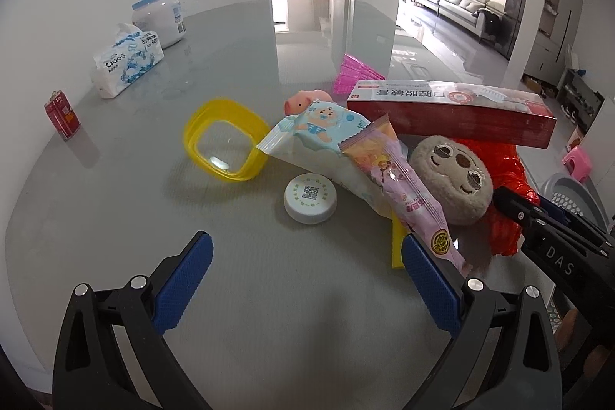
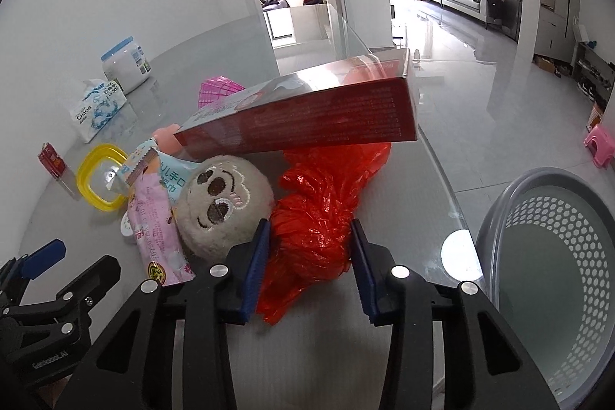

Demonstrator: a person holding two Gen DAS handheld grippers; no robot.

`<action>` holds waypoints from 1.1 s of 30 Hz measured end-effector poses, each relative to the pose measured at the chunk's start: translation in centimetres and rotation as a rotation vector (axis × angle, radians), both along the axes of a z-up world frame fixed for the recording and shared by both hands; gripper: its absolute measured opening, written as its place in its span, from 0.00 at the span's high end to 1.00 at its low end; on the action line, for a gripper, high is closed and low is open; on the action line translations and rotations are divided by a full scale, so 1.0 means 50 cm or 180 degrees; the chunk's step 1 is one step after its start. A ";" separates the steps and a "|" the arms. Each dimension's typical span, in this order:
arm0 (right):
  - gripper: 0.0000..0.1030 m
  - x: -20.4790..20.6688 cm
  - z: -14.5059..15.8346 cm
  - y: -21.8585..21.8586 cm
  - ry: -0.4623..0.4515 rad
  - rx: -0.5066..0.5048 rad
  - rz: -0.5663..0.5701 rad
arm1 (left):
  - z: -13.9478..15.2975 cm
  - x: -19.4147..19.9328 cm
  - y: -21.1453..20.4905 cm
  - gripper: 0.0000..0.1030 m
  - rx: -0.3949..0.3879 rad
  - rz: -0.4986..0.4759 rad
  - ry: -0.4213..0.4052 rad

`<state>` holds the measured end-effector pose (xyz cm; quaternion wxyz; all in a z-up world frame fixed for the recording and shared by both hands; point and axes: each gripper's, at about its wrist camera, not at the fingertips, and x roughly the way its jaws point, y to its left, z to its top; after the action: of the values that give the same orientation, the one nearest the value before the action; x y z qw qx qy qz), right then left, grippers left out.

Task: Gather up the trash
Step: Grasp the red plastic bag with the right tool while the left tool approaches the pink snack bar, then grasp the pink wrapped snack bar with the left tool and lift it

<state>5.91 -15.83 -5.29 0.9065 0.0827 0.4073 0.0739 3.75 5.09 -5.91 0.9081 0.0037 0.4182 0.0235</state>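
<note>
A pile lies on the grey table: a crumpled red plastic bag (image 2: pixel 319 218), a pink snack wrapper (image 1: pixel 407 198), a light blue wipes packet (image 1: pixel 319 141), a white cap (image 1: pixel 310 198) and a red toothpaste box (image 1: pixel 453 110). My right gripper (image 2: pixel 309 256) has its blue pads on either side of the red bag, touching it, near the table's right edge. It also shows in the left wrist view (image 1: pixel 511 202). My left gripper (image 1: pixel 307 279) is open and empty, low over the table in front of the white cap, its right pad beside the pink wrapper's end.
A beige plush face (image 2: pixel 219 202) lies beside the red bag. A yellow container (image 1: pixel 225 141), small red can (image 1: pixel 61 114), tissue pack (image 1: pixel 127 62) and white jar (image 1: pixel 159 18) stand to the left. A grey perforated basket (image 2: pixel 553 256) sits below the table's right edge.
</note>
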 end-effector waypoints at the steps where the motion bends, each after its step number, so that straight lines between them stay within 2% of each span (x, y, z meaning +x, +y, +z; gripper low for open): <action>1: 0.62 -0.005 0.004 -0.004 -0.0015 0.0017 0.0002 | 0.001 0.002 0.001 0.06 -0.0009 -0.0004 0.0004; 12: 0.62 -0.082 0.032 -0.043 -0.0101 0.0098 0.0050 | -0.002 0.005 -0.029 0.06 -0.0136 -0.0049 0.0009; 25: 0.62 -0.087 0.026 -0.038 -0.0068 0.0148 0.0009 | -0.017 0.050 -0.065 0.08 -0.0276 -0.0028 -0.0052; 26: 0.62 -0.087 0.025 -0.038 -0.0066 0.0149 0.0008 | -0.018 0.052 -0.067 0.10 -0.0263 -0.0029 -0.0061; 28: 0.62 -0.085 0.025 -0.035 -0.0051 0.0171 0.0008 | -0.021 0.051 -0.075 0.29 -0.0235 -0.0047 -0.0047; 30: 0.62 -0.086 0.025 -0.030 -0.0049 0.0179 0.0017 | -0.026 0.052 -0.078 0.39 -0.0250 -0.0080 0.0004; 33: 0.62 -0.093 0.028 -0.024 -0.0064 0.0178 0.0033 | -0.023 0.043 -0.074 0.50 -0.0299 -0.0119 0.0003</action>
<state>1.25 -17.04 -3.91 0.9075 0.1051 0.3964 0.0907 5.91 1.37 -7.05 0.9073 -0.0312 0.4191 -0.0131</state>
